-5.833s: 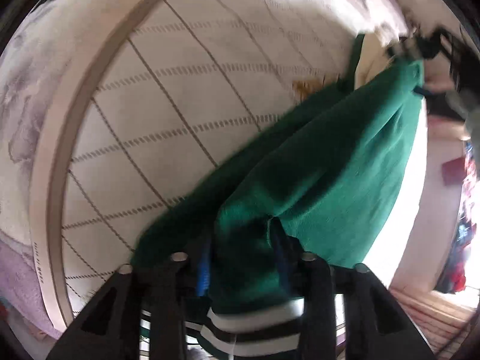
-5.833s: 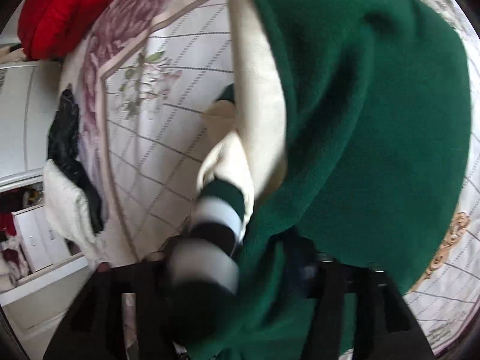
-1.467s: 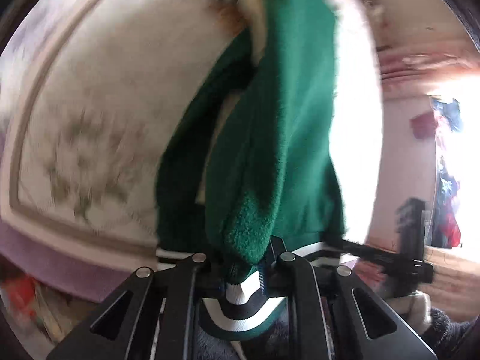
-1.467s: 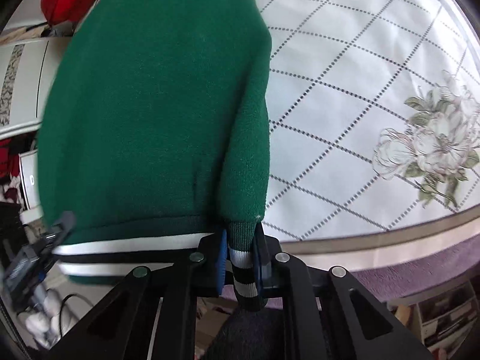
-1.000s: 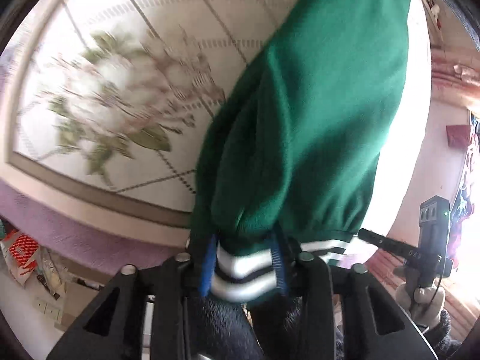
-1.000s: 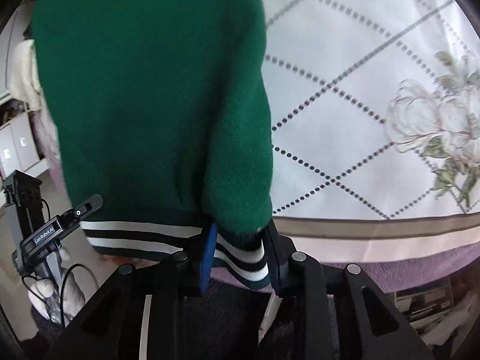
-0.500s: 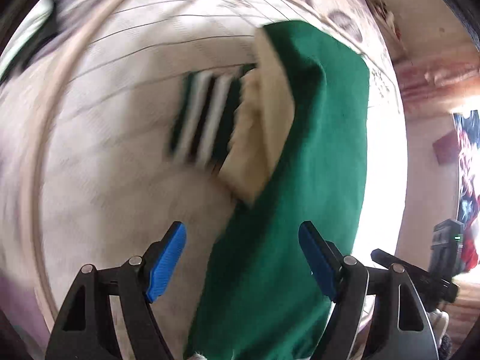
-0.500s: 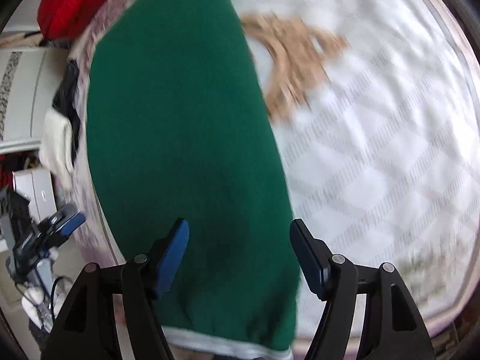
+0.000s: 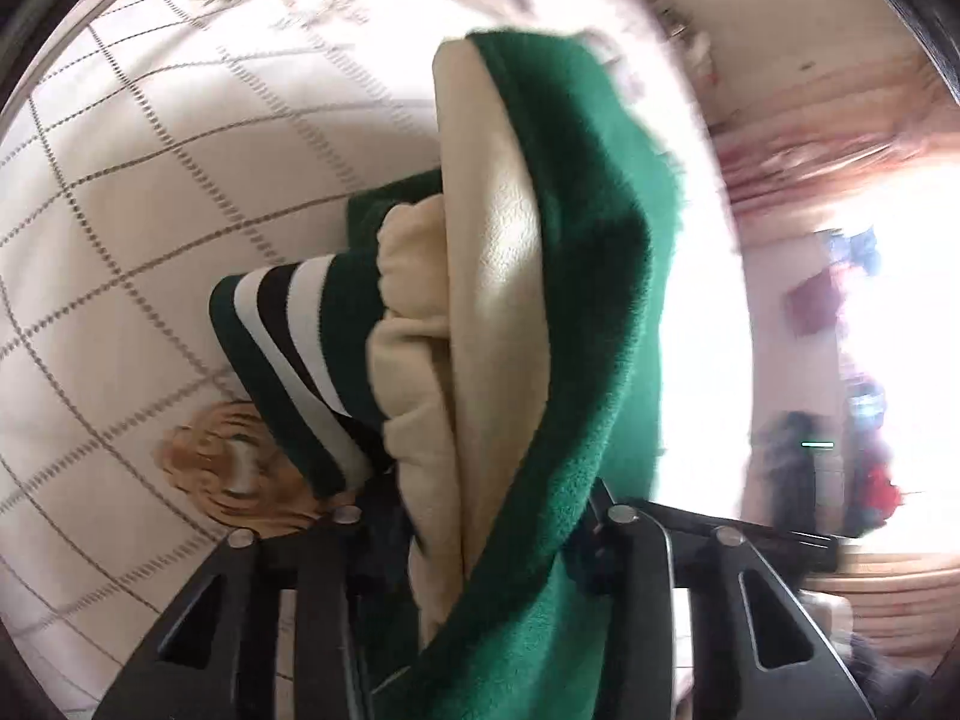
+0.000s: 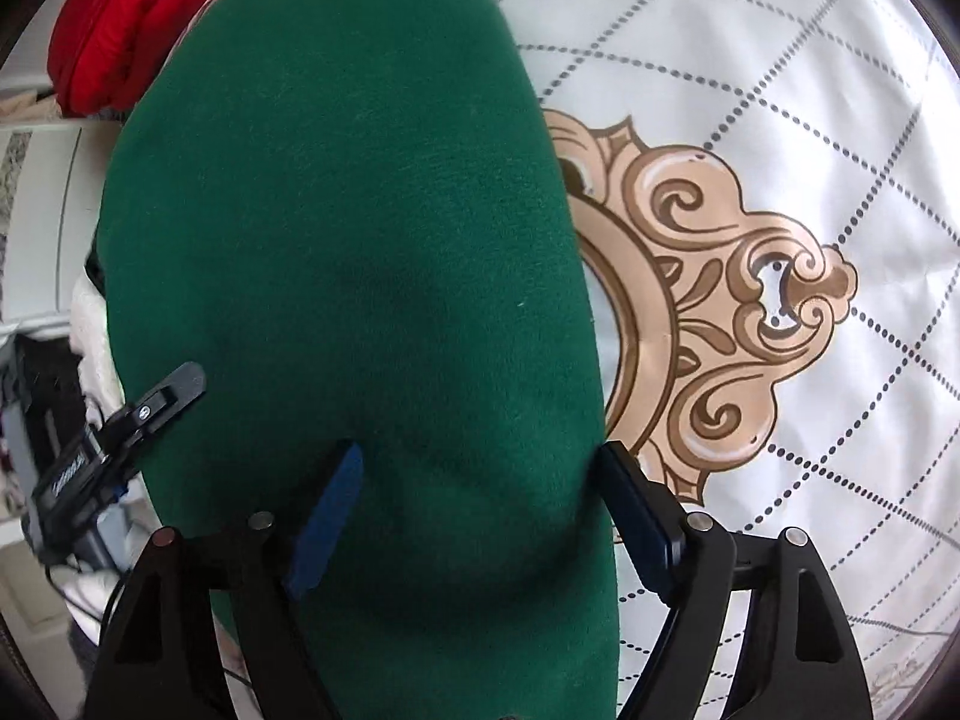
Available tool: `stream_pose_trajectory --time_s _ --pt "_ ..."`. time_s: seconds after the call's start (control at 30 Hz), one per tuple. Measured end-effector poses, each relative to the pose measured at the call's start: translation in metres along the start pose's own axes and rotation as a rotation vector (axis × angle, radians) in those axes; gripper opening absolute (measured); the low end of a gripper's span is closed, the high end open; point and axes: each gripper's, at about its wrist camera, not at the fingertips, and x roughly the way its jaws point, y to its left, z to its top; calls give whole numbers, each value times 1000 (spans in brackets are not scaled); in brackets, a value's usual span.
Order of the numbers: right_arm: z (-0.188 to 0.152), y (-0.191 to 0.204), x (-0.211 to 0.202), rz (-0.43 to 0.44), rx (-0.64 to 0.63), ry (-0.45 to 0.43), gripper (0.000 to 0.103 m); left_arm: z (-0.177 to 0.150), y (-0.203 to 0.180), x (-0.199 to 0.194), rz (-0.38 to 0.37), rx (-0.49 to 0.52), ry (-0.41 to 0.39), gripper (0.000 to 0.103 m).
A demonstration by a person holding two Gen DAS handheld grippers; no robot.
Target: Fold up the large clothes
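Left wrist view: your left gripper (image 9: 480, 516) has just been closing and now pinches the green jacket's (image 9: 576, 240) edge, cream lining and striped cuff (image 9: 282, 360) beyond. Your right gripper (image 10: 480, 480), just opened wide, straddles the jacket (image 10: 336, 240) folded on the bedspread (image 10: 780, 90). Half a second ago both stood empty. More folds likely remain.

Green fleece jacket (image 10: 360, 252), solid dark green outside, cream lining (image 9: 492, 276) inside. Cuff (image 9: 288, 360) banded green, white and black stripes. Bedspread (image 10: 750, 60) white with a grey dotted diamond grid, a tan-and-brown scrolled medallion (image 10: 708, 300), and blurred pink-purple flowers with green leaves at its far edge. Red garment (image 10: 120, 18) bunched beyond the jacket. Right gripper (image 10: 480, 516) black with blue pads (image 10: 330, 516); left gripper (image 9: 480, 516) black.
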Motion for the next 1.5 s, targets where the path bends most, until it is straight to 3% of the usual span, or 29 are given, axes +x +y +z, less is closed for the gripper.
stream_pose_trajectory --time_s 0.13,0.2,0.23,0.33,0.4,0.53,0.6,0.67,0.7,0.77,0.8,0.93,1.0,1.17,1.27,1.37,1.5 --pt "17 -31 -18 68 63 17 83 -2 8 -24 -384 -145 -14 33" --pt "20 -55 -36 94 86 21 83 -4 35 -15 -579 -289 -5 33" --pt "22 -60 -40 112 98 24 83 -4 54 -2 -620 -354 7 33" --pt "23 -80 -52 118 103 37 83 -11 112 15 -537 -550 12 33" --pt "26 -83 -56 108 92 47 83 -13 128 11 -523 -605 20 33" --pt "22 -70 -62 88 55 42 83 -3 109 -13 -324 -480 40 39" --pt "20 -69 -69 70 35 30 83 4 98 -14 -200 -410 68 72" --pt "20 -71 -70 66 36 24 83 17 88 -9 -6 -306 74 90" --pt "17 -73 -64 68 41 23 83 23 84 -15 53 -262 76 99" --pt "3 -81 -57 63 55 27 83 23 69 -10 201 -111 80 99" --pt "-7 -74 -53 51 58 30 83 28 68 -6 230 -72 98 101" --pt "-10 -78 -62 31 40 13 83 36 61 9 266 -24 131 103" --pt "-8 -70 -59 27 35 10 83 53 44 24 262 -43 141 103" --pt "-7 -66 -57 23 52 14 83 73 56 24 263 -95 185 103" --pt "-6 -65 -54 27 81 15 83 100 52 22 191 -123 115 103" --pt "-6 -64 -52 31 96 11 83 120 40 -1 39 -116 31 103" --pt "-7 -66 -44 21 92 12 83 130 28 37 58 -77 98 103"
